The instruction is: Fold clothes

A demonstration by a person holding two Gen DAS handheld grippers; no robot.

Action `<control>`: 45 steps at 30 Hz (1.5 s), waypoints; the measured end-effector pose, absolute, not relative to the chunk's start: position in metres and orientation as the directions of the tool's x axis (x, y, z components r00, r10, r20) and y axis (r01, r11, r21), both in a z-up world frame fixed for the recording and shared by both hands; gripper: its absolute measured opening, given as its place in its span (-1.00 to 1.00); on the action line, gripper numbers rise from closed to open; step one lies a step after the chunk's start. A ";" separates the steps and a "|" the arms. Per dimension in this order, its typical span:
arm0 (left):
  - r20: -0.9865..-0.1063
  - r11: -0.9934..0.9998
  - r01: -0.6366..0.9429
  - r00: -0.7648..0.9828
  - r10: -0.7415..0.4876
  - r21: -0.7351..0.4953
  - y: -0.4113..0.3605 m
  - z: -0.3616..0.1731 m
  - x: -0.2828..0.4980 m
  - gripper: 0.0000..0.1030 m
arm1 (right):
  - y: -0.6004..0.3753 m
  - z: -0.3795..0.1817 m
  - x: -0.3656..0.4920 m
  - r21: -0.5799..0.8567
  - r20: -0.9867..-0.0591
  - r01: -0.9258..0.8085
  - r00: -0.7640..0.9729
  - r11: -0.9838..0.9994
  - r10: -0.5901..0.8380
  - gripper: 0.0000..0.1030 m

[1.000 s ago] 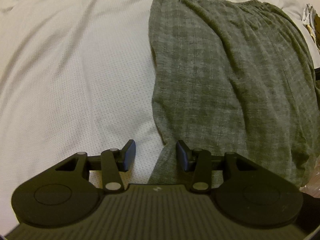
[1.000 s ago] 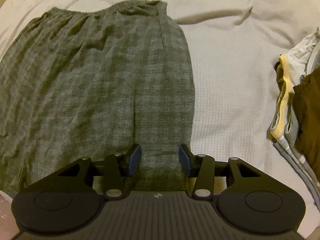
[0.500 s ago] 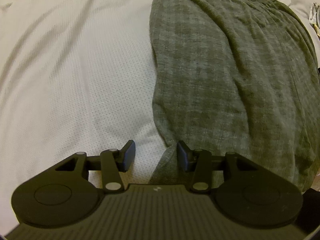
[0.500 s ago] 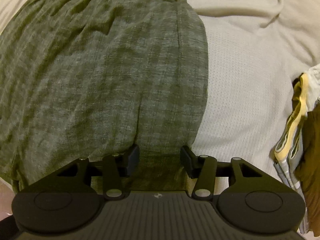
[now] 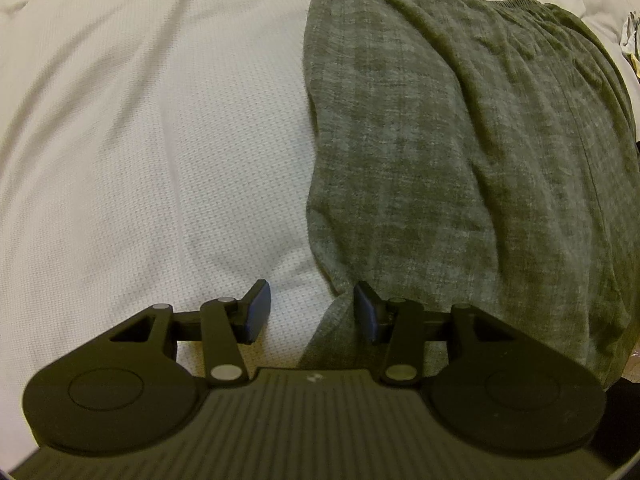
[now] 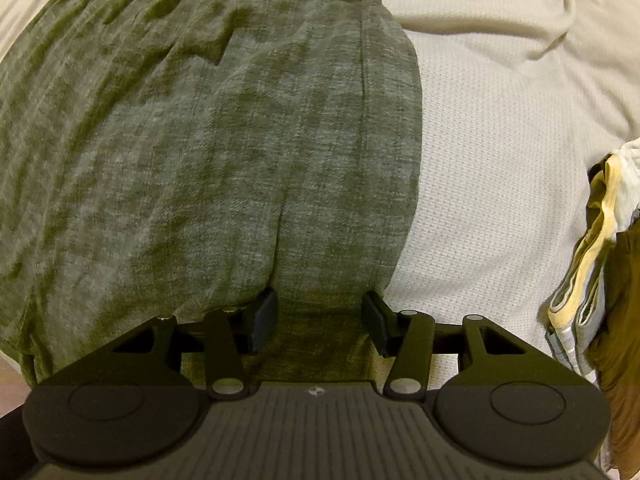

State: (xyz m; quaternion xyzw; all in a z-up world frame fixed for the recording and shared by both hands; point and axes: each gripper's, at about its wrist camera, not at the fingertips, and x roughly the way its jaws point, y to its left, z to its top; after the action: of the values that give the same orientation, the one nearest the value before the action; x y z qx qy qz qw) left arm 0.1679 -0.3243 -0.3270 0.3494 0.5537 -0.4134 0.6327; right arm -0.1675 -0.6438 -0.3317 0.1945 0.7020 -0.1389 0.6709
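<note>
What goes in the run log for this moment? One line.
left gripper: open, at shorts edge | right gripper: open, over hem | folded pile aside

Grey-green shorts (image 6: 192,128): soft slubby woven cloth. White bedsheet (image 5: 140,152): matt waffle-textured. Tongs (image 5: 312,312): matt black plastic.

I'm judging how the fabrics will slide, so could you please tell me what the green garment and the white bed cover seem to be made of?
The green garment looks like a thin, soft woven cloth, matte, with a faint heathered check and a gathered elastic edge. The white bed cover looks like a waffle or piqué knit, matte: a fine dotted grid shows across it. Fibre cannot be told.
</note>
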 end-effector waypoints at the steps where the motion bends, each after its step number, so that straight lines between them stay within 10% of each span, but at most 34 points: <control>1: -0.990 0.413 0.910 0.046 -0.136 -0.015 -0.323 -0.326 0.169 -0.21 | -0.644 -0.331 -0.167 0.065 -0.996 0.459 -0.024 0.886 0.085 -0.03; 23: -0.956 0.314 0.932 -0.089 -0.280 -0.179 -0.257 -0.294 0.158 -0.21 | -0.586 -0.307 -0.297 0.286 -0.942 0.717 0.333 0.636 0.047 0.11; 26: -0.953 0.277 0.944 -0.100 -0.287 -0.182 -0.279 -0.304 0.151 -0.69 | -0.583 -0.307 -0.314 0.322 -0.928 0.789 0.374 0.524 0.007 0.10; 31: -0.951 0.214 0.961 -0.112 -0.288 -0.178 -0.269 -0.299 0.155 -0.98 | -0.581 -0.310 -0.322 0.301 -0.935 0.851 0.353 0.430 -0.044 -0.97; 41: -0.957 0.240 0.961 -0.066 -0.283 -0.137 -0.287 -0.293 0.154 -0.99 | -0.589 -0.286 -0.327 0.063 -0.967 0.860 0.178 0.507 -0.181 -0.94; 43: -0.959 0.246 0.961 -0.059 -0.276 -0.130 -0.299 -0.296 0.148 -0.99 | -0.585 -0.282 -0.319 -0.003 -0.963 0.846 0.142 0.534 -0.230 -0.31; 45: -0.959 0.253 0.957 -0.068 -0.275 -0.141 -0.298 -0.289 0.150 -0.97 | -0.582 -0.279 -0.310 -0.069 -0.954 0.828 0.107 0.557 -0.278 -0.21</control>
State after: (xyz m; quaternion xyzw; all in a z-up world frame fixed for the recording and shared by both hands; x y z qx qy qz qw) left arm 0.1503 -0.2979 -0.2887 0.3288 0.5187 -0.5149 0.5981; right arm -0.3097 -0.5815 -0.2791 0.2551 0.5383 -0.3956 0.6990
